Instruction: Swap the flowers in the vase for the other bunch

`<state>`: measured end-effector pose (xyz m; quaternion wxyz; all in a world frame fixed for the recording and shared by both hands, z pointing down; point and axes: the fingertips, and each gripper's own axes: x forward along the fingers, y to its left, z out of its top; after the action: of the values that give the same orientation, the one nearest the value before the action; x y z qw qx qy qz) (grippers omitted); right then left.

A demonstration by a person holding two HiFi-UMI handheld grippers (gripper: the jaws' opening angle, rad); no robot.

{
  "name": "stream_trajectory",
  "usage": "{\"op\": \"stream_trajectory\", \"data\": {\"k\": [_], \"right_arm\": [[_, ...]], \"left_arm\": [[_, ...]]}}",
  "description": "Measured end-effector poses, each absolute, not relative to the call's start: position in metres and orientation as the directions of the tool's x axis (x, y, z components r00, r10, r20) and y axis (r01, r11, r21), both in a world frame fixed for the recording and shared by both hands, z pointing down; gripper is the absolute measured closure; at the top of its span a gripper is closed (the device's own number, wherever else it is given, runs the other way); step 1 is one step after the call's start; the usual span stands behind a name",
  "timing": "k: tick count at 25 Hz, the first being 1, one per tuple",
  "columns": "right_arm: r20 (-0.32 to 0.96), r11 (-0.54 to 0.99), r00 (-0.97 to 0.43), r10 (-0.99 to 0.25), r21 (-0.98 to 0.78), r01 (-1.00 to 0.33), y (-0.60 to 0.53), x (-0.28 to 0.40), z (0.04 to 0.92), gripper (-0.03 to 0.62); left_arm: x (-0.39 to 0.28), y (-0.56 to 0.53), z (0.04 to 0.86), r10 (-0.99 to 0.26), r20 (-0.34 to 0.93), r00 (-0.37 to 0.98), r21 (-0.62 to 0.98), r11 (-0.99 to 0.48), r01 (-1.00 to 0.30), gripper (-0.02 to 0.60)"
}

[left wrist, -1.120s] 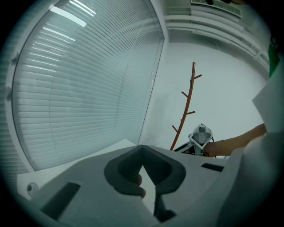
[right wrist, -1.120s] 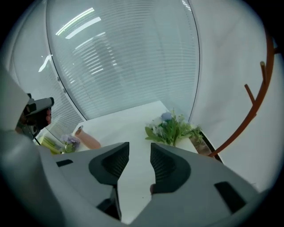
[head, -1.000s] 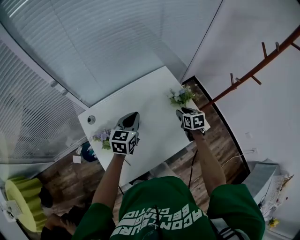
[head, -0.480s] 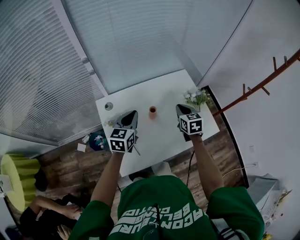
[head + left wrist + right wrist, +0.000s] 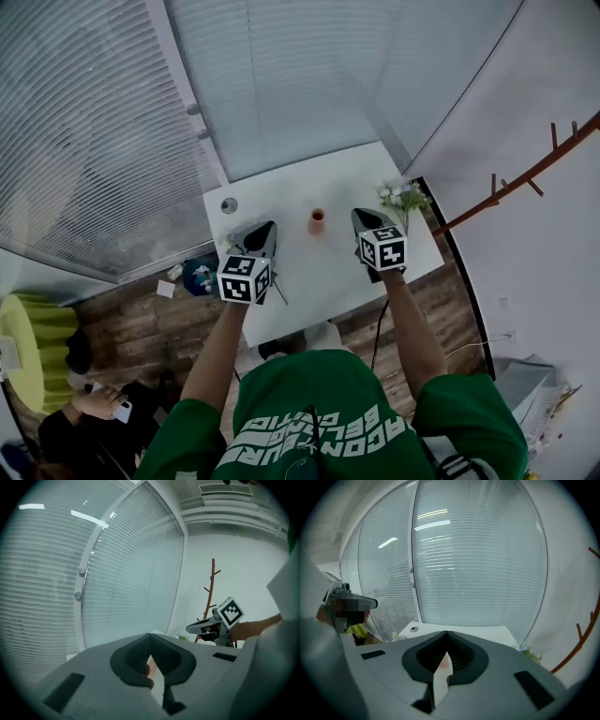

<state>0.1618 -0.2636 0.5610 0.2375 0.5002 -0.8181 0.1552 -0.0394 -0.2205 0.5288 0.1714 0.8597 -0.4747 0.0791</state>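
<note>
A small orange vase (image 5: 317,220) stands on the white table (image 5: 309,272), with no flowers in it that I can make out. One bunch with white and blue blooms (image 5: 401,197) lies at the table's right end, just beyond my right gripper (image 5: 366,217). The other bunch is almost hidden under my left gripper (image 5: 265,232); a stem (image 5: 278,292) sticks out behind it. Both grippers hover over the near side, either side of the vase. The right gripper (image 5: 447,634) has just closed with nothing between its jaws. The left gripper (image 5: 150,637) is shut too, tips touching.
A small round object (image 5: 229,205) lies at the table's far left corner. A brown coat rack (image 5: 525,178) stands against the right wall. Window blinds run behind the table. A yellow-green seat (image 5: 37,356) and a person's hand (image 5: 98,401) are at the lower left.
Both grippers have moved over the table, and the vase has come into view between them. The left bunch has slipped behind the left gripper. The right jaws have closed.
</note>
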Motion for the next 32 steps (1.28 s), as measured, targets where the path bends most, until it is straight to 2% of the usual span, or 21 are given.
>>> {"op": "stream_trajectory", "data": {"k": [20,32], "right_arm": [[0.560,0.492,-0.420,-0.714,-0.026,-0.870,-0.264,0.150,0.562,0.580],[0.578,0.599,-0.502,-0.644,-0.028,-0.800,-0.267,0.087,0.569,0.580]], "left_arm": [[-0.049,-0.216,0.521,-0.806,0.283,0.520,0.221,-0.473,-0.853,0.578],[-0.105,-0.197,0.525,-0.859,0.294,0.419,0.220,-0.366,-0.904,0.578]]}}
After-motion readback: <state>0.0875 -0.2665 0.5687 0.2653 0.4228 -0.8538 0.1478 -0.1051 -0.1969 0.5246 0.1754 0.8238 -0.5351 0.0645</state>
